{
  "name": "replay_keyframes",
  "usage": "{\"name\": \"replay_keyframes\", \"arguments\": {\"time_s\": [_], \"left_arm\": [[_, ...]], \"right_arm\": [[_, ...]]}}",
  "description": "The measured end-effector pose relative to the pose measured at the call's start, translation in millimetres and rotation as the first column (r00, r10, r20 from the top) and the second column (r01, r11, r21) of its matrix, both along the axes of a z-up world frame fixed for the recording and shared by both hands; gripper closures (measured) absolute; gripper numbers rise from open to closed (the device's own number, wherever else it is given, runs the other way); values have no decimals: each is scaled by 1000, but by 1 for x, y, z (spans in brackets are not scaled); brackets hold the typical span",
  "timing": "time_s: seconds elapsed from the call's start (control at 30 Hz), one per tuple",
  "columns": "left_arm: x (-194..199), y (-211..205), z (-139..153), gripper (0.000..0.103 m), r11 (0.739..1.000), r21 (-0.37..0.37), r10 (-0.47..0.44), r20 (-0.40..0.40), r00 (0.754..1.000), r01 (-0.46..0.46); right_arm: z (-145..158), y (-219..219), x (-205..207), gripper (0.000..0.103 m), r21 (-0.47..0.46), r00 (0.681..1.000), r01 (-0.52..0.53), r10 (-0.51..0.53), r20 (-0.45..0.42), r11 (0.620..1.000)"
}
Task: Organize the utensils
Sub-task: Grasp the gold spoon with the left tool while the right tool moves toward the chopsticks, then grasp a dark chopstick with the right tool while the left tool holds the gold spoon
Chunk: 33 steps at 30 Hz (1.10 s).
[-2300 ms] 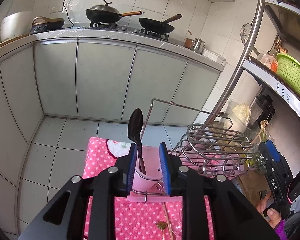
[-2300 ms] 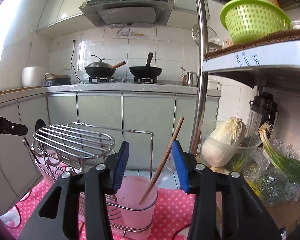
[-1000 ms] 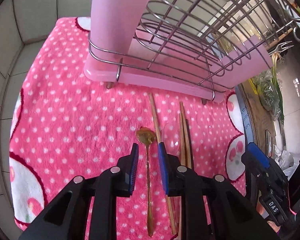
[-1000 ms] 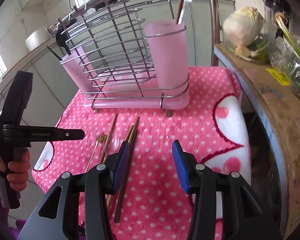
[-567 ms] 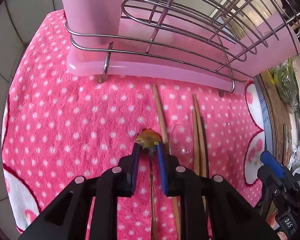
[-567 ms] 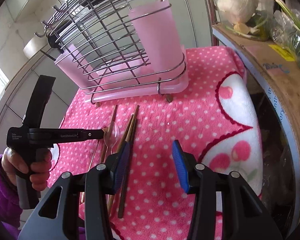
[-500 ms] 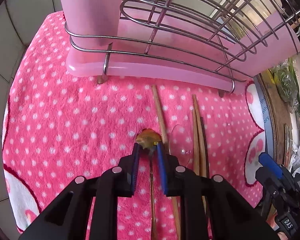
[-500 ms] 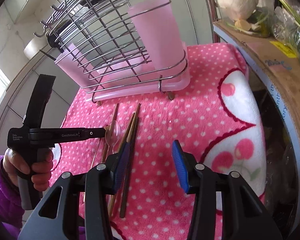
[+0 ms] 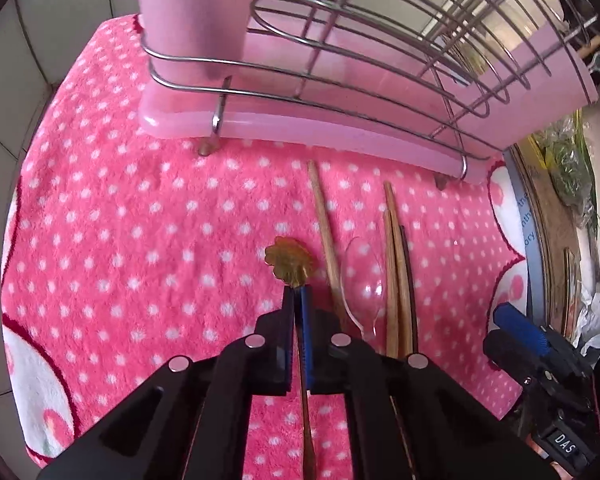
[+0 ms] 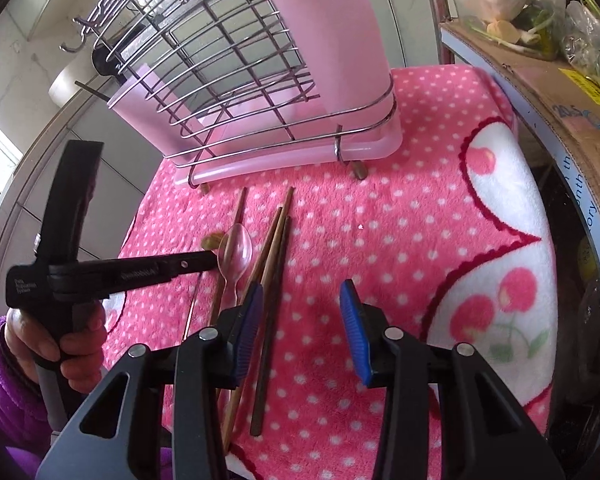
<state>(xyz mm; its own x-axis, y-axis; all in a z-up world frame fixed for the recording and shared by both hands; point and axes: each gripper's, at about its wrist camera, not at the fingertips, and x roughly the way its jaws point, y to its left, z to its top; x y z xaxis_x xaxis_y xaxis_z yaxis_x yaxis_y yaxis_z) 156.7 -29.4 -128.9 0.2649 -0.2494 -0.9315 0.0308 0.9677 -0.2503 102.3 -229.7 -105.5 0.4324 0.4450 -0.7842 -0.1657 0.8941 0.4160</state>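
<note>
Left claw [image 9: 299, 300] pinches the gold spoon [image 9: 290, 261], handle hidden; right claw [image 10: 300, 320] closing, nothing between.

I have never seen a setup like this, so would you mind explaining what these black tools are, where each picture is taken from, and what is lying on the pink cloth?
There is no robot here: a person holds a two-finger gripper in each hand, with a fisheye camera on each looking forward along its fingers.

The left wrist view shows the left gripper shut on the thin stem of a gold spoon. The right wrist view shows the right gripper, its jaws closing with only cloth between them. That view also catches the left hand.

On the polka-dot towel lie wooden chopsticks and a clear plastic spoon. Behind them stands a wire utensil rack with a pink cup.
</note>
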Motion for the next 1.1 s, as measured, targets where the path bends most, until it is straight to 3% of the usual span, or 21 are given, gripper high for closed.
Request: {"name": "replay_keyframes", "arguments": {"time_s": [0.03, 0.1, 0.2, 0.47, 0.83, 0.93, 1.1], "left_arm": [[-1, 5, 4, 100, 1000, -3, 9, 8, 1000, -9], [-5, 15, 10, 100, 1000, -11, 29, 16, 999, -29], [-11, 32, 16, 100, 999, -3, 45, 36, 998, -45], [-28, 63, 20, 101, 998, 30, 46, 72, 996, -48], [-18, 77, -1, 101, 997, -23, 69, 9, 998, -68], [-16, 76, -5, 100, 997, -34, 74, -6, 997, -74], [-14, 73, -1, 100, 999, -10, 46, -12, 999, -46]], "right_arm": [[-1, 1, 2, 62, 6, 1000, -3, 3, -9, 1000], [-6, 4, 8, 80, 12, 999, -10, 10, -32, 1000], [-13, 11, 16, 88, 15, 997, -19, 20, -70, 1000], [-33, 44, 30, 88, -67, 988, -52, 42, -147, 996], [-37, 74, 33, 88, -197, 992, -73, 50, -119, 978], [-37, 71, 31, 95, -192, 993, -52, 30, -115, 980], [-31, 39, 23, 96, -160, 990, 49, -69, -125, 986]]}}
